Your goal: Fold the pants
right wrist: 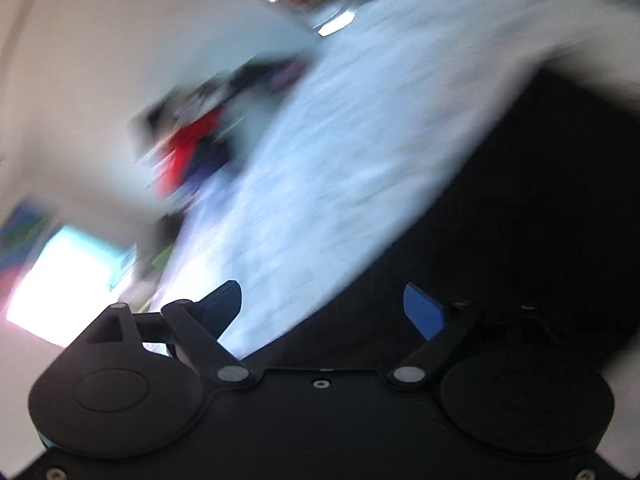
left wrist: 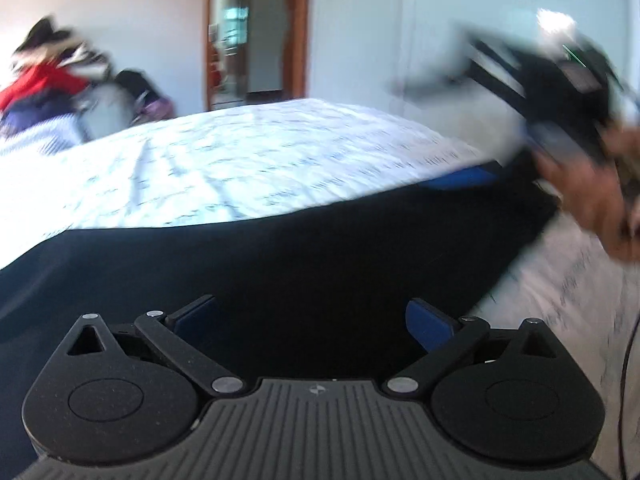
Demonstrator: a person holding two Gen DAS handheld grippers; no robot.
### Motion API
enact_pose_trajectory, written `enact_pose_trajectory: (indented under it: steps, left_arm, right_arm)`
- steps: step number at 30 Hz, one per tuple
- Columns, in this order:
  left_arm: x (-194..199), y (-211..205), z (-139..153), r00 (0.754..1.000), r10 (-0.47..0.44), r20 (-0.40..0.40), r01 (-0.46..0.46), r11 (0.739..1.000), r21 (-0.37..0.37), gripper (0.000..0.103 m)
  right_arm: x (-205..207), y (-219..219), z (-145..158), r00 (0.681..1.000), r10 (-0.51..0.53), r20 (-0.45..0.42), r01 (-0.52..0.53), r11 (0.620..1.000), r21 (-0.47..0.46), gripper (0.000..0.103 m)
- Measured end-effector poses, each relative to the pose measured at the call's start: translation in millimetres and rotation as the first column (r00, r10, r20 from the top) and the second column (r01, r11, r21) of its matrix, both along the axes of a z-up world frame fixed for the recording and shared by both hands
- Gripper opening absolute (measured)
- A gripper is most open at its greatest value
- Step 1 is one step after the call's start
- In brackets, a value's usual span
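Quilted white bedspread — smooth dark pants draped flat across.

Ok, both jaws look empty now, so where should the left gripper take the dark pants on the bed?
Take the pants at their far long edge, where the dark cloth meets the white bedsheet. That edge lies flat and exposed straight ahead of the open left gripper, so come in low from the near side, over the cloth.

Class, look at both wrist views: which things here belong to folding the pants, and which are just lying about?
Job:
dark pants
bed sheet
left gripper, open
right gripper, open

Lying about:
pile of clothes
doorway
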State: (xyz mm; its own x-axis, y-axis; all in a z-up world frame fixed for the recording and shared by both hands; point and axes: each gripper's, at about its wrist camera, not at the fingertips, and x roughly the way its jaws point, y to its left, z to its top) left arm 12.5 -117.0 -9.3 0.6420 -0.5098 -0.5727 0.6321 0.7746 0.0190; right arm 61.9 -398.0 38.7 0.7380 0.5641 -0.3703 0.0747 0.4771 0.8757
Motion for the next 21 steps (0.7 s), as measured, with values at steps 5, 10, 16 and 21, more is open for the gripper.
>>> enact_pose_trajectory:
  steps: [5, 10, 16, 21]
  left_arm:
    - [5, -2, -9, 0.998, -0.007, -0.061, 0.009, 1.000, 0.025, 0.103]
    - [7, 31, 1, 0.996, 0.081, -0.041, -0.080, 0.996, 0.027, 0.103]
    - [34, 53, -15, 0.986, 0.138, -0.097, -0.135, 0.990, 0.037, 0.103]
    - [20, 75, 3, 0.989, 0.147, -0.021, -0.148, 0.989, -0.025, 0.103]
  right_arm:
    - [75, 82, -32, 0.955, 0.264, -0.131, -0.268, 0.964, -0.007, 0.086]
    - [92, 61, -10, 0.991, 0.078, -0.107, -0.086, 0.994, -0.070, 0.089]
    - [124, 135, -30, 0.947, 0.291, -0.134, -0.300, 0.952, -0.052, 0.097]
    - [132, 104, -16, 0.987, 0.119, -0.104, -0.121, 0.992, -0.017, 0.094]
